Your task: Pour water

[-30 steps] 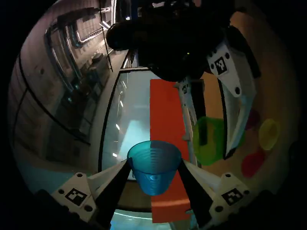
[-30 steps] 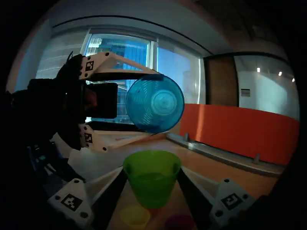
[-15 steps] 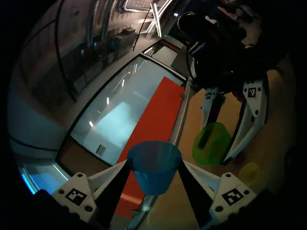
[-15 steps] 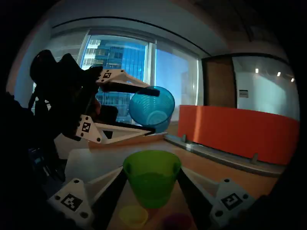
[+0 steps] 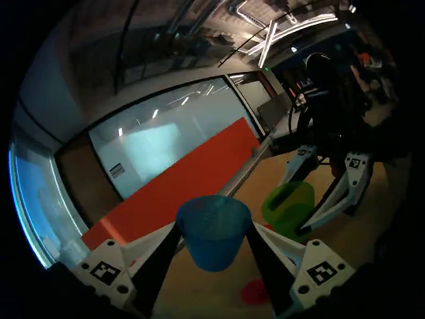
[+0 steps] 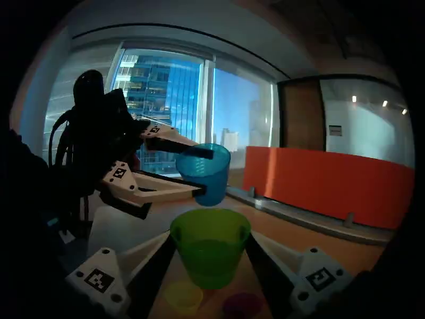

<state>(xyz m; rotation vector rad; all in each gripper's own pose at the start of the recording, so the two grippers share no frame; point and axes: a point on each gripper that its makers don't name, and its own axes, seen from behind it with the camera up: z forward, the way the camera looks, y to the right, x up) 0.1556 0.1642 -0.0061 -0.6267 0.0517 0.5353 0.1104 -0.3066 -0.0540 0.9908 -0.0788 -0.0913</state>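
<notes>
My left gripper (image 5: 213, 242) is shut on a blue plastic cup (image 5: 213, 230), held nearly upright between its fingers. In the right gripper view the same blue cup (image 6: 205, 173) hangs above and just behind the green cup, with the left gripper (image 6: 199, 171) clamped across it. My right gripper (image 6: 211, 252) is shut on a green translucent cup (image 6: 210, 244) that holds water in its lower part. Seen from the left gripper view, the green cup (image 5: 289, 206) sits to the right between the right gripper's white fingers (image 5: 340, 191), over the wooden table (image 5: 223, 290).
A yellow cup (image 6: 182, 294) and a magenta cup (image 6: 239, 304) stand on the table below the green cup. A red round thing (image 5: 255, 291) lies on the table. An orange wall panel (image 6: 340, 181) and large windows (image 6: 159, 101) stand behind. A person's dark sleeve (image 6: 32, 202) fills the left.
The left gripper has swung the blue cup back from tipped-over to nearly upright and drawn it slightly lower and away. The right gripper and green cup have stayed still.
</notes>
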